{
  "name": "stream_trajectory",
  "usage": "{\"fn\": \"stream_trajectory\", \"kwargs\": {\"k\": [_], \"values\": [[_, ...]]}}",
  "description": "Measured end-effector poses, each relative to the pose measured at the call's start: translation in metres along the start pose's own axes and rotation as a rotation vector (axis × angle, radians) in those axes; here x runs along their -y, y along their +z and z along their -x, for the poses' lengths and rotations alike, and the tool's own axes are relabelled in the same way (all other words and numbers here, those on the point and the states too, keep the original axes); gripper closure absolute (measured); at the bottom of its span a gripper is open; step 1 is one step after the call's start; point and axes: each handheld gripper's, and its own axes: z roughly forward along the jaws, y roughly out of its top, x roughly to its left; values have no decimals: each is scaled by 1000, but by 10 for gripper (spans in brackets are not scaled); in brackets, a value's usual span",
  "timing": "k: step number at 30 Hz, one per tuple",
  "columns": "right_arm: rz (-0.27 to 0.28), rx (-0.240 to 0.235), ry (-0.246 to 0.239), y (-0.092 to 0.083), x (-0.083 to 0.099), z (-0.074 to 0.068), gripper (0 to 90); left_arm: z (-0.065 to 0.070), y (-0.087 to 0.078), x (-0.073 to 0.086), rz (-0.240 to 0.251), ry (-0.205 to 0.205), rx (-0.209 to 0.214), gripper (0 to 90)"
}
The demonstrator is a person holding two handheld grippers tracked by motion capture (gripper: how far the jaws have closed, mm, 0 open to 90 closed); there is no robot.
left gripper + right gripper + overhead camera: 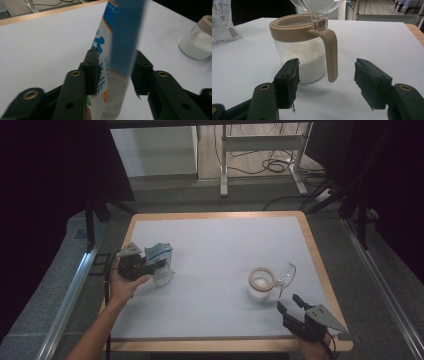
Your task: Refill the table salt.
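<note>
A blue-and-white bag [160, 252] stands upright at the table's left. My left gripper [159, 265] reaches it from the left. In the left gripper view the bag [120, 32] rises between the jaws of that gripper [116, 53], which is open: one pad lies against the bag, the other stands just off it. At the right, a glass jar [260, 285] of white powder has a tan collar and handle, and its clear lid [287, 272] is flipped up. My right gripper [288, 301] is open just short of the jar [299, 60], its jaws [327, 62] either side of the handle without touching it.
A white mat [225, 240] covers the wood-edged table [312, 245]. The bag [222, 20] shows far off in the right gripper view, the jar [197, 42] in the left gripper view. Metal rails [70, 295] run along both sides. A desk frame and cables [270, 165] stand behind.
</note>
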Motion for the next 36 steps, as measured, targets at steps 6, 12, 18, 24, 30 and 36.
{"fn": "stream_trajectory", "kwargs": {"k": [6, 12, 18, 24, 30, 36], "values": [[4, -1, 1, 0, -1, -1, 371, -1, -1, 0, 4, 3, 1, 466], [3, 0, -5, 0, -1, -1, 371, -2, -2, 1, 0, 2, -5, 419], [5, 5, -1, -2, -1, 1, 371, -7, -8, 3, 15, -39, 5, 334], [7, 7, -1, -3, -1, 2, 371, -9, -16, 9, 22, -43, -10, 278], [9, 7, -6, -2, -2, 2, 371, -4, -25, 16, 1, -16, -34, 266], [9, 9, 0, -3, -3, 4, 371, 1, -35, 34, -8, -26, -46, 259]]}}
